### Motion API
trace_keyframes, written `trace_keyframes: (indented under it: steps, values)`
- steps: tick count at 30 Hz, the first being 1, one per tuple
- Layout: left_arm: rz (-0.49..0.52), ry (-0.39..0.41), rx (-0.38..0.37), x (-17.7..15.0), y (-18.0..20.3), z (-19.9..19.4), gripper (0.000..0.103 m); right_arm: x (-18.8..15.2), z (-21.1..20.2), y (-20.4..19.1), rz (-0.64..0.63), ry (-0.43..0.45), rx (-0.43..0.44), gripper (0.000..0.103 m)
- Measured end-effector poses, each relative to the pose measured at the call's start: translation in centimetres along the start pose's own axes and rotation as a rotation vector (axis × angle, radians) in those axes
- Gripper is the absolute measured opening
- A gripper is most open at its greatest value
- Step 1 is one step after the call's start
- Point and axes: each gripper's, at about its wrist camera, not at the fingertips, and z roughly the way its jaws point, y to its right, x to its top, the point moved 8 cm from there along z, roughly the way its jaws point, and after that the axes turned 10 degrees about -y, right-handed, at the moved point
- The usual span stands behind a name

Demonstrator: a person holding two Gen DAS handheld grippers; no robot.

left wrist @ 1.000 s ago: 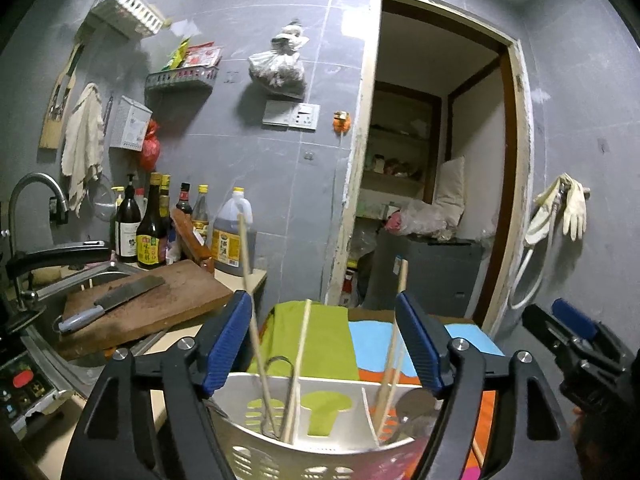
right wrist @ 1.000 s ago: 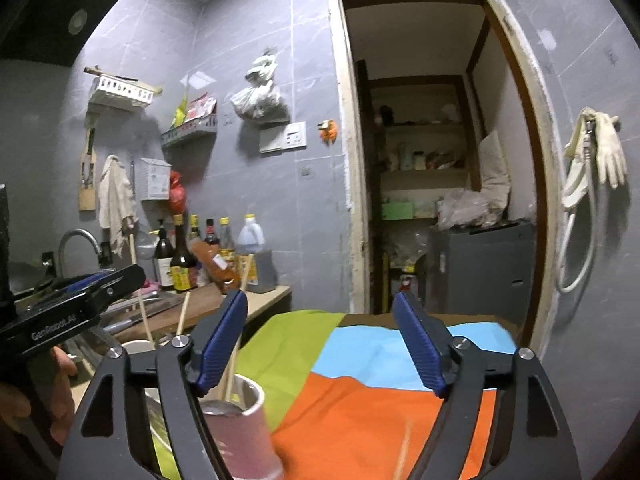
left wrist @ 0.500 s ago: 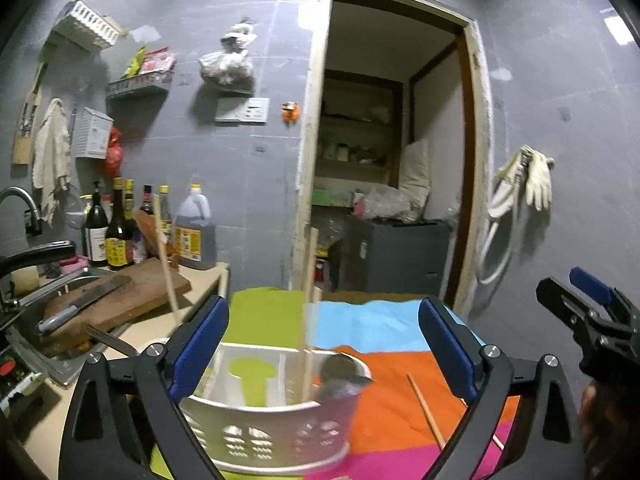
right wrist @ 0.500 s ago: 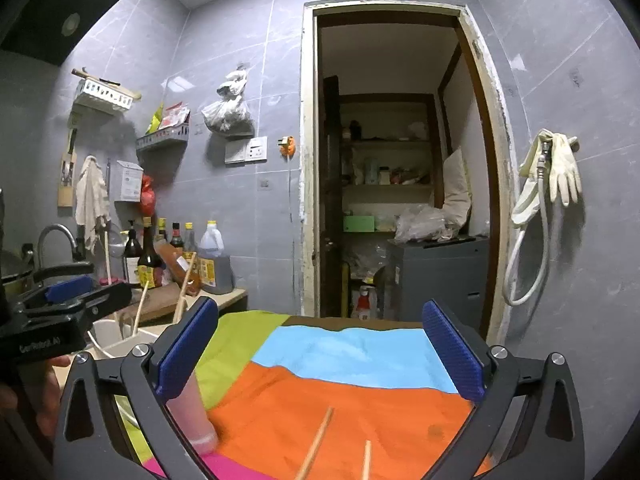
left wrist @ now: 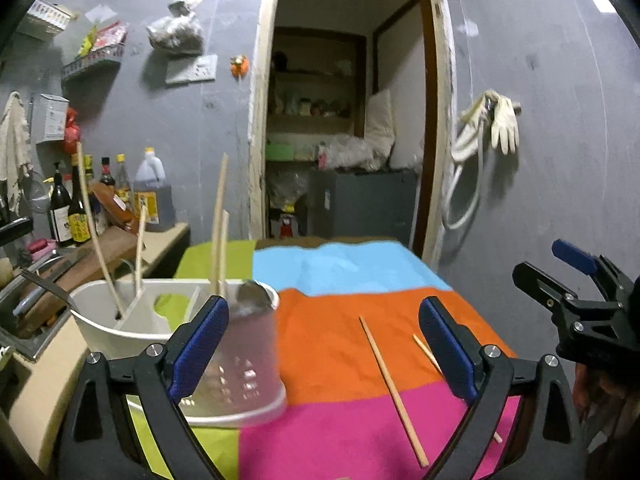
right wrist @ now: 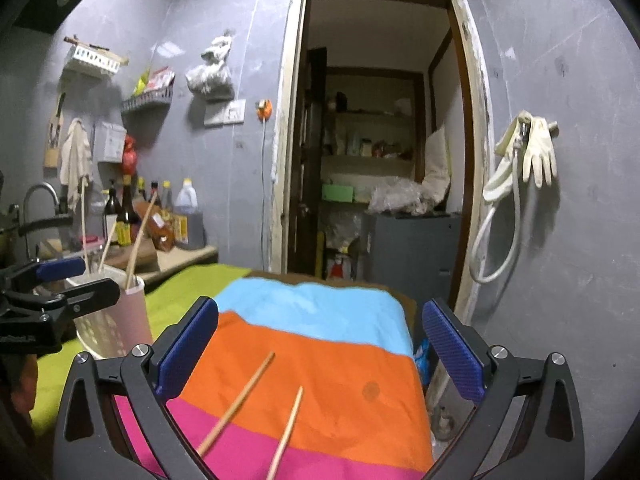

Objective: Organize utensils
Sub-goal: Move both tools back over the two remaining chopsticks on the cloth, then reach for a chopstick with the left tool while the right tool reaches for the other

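A white utensil holder [left wrist: 132, 328] stands at the left of the colourful cloth [left wrist: 344, 272], with several chopsticks [left wrist: 218, 224] and a spoon [left wrist: 252, 296] upright in it. It also shows in the right wrist view [right wrist: 100, 320]. Two loose chopsticks [left wrist: 390, 384] lie on the orange and pink stripes; the right wrist view shows them too [right wrist: 240, 400]. My left gripper [left wrist: 324, 348] is open and empty, above the cloth just right of the holder. My right gripper [right wrist: 320, 348] is open and empty, above the loose chopsticks.
A counter at the left holds bottles [left wrist: 68, 208], a cutting board with a knife [left wrist: 68, 272] and a sink [left wrist: 24, 308]. An open doorway [left wrist: 344, 140] lies behind the table. A hose and gloves [left wrist: 488, 128] hang on the right wall.
Both grippers have pulled back and swung right, away from the holder. The two loose chopsticks on the cloth have come into view. Both stay open.
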Motion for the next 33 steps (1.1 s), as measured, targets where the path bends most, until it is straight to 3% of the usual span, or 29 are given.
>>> trace_keyframes:
  steps: [9,20,28,33]
  values:
    - [0.036,-0.151,-0.012,-2.5,1.9,3.3,0.093,-3.1,2.6,0.7,-0.012,-0.165,0.032,0.102]
    - [0.063,-0.307,-0.048,-4.5,2.9,7.1,0.092,-7.5,6.1,1.4,0.064,-0.405,0.124,0.079]
    - [0.067,-0.389,-0.076,-5.2,3.4,9.4,0.075,-9.3,7.3,1.2,0.094,-0.487,0.169,0.065]
    - [0.07,-0.425,-0.081,-5.8,3.6,10.5,0.07,-9.7,7.8,1.0,0.095,-0.513,0.181,0.06]
